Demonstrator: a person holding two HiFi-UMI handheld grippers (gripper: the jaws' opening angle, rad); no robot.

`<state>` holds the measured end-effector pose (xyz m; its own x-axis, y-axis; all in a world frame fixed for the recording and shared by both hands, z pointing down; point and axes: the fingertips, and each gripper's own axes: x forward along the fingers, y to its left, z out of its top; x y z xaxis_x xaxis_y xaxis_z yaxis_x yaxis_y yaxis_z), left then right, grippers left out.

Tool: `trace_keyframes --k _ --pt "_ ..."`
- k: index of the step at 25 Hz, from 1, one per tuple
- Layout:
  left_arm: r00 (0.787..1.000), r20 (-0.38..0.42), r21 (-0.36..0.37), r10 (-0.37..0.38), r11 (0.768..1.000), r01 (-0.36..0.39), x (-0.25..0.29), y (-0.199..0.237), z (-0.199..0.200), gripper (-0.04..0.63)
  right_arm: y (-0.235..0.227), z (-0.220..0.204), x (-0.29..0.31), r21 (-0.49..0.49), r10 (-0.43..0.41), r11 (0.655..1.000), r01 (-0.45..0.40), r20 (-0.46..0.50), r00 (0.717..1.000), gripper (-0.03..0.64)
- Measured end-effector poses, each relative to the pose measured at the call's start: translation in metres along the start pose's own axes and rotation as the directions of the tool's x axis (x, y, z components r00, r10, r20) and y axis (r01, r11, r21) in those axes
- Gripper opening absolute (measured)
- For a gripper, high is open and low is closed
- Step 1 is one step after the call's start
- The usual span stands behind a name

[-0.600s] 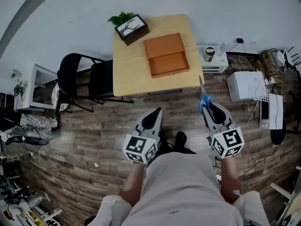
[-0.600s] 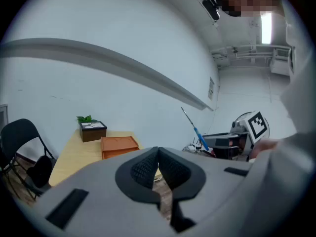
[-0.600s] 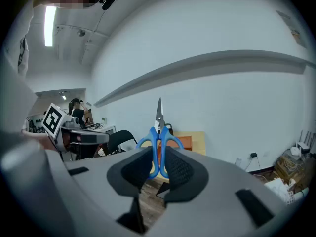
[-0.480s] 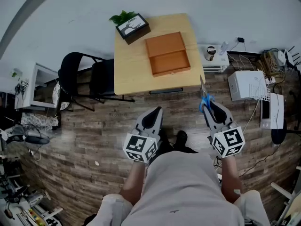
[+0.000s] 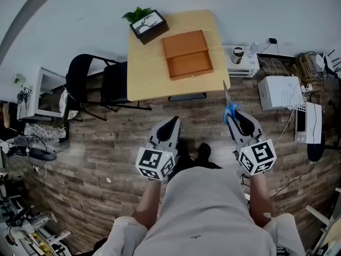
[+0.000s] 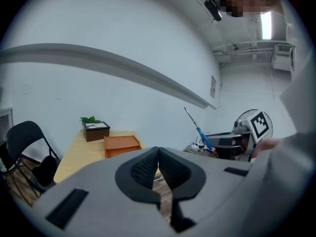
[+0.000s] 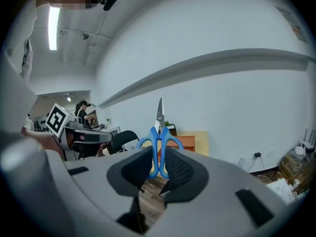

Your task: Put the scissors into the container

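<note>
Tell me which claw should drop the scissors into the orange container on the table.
Right. The right claw is shut on the blue-handled scissors, with the orange container ahead of it. The left claw is shut and empty.

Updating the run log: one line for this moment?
right gripper: shut on scissors, blades forward | left gripper: shut, empty | container: on table, scissors not in

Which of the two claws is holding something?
The right claw: it is shut on the blue-handled scissors, whose blades point away from it. The left claw is shut too, but nothing is between its pads.
</note>
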<state>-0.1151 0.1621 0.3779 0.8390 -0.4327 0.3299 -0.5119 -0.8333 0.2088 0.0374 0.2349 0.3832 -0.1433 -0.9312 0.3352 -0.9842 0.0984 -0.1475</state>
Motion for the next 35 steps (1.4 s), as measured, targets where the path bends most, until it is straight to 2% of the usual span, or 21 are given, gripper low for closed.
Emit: trace_keyframes --k 5,12,24,35 --pt "1.0 -0.001 0.004 0.003 1.0 -0.003 0.004 -0.01 -0.002 0.008 0.001 -0.002 -0.006 -0.018 0.017 1.0 -0.017 0.003 1.0 0.08" --pt "1.0 -0.018 0.01 0.008 1.0 -0.007 0.008 -0.009 -0.003 0.008 -0.013 -0.009 -0.006 0.009 0.009 1.0 -0.009 -0.011 1.0 0.08" --pt "0.999 -0.033 0.006 -0.012 1.0 0.012 0.035 0.027 0.004 0.008 -0.023 0.001 0.036 0.003 -0.005 1.0 0.005 -0.04 0.999 0.08" --pt "0.998 -0.04 -0.009 -0.055 0.998 0.055 0.094 0.083 0.031 0.008 -0.045 0.027 0.111 -0.002 -0.013 1.0 0.013 -0.08 0.997 0.08"
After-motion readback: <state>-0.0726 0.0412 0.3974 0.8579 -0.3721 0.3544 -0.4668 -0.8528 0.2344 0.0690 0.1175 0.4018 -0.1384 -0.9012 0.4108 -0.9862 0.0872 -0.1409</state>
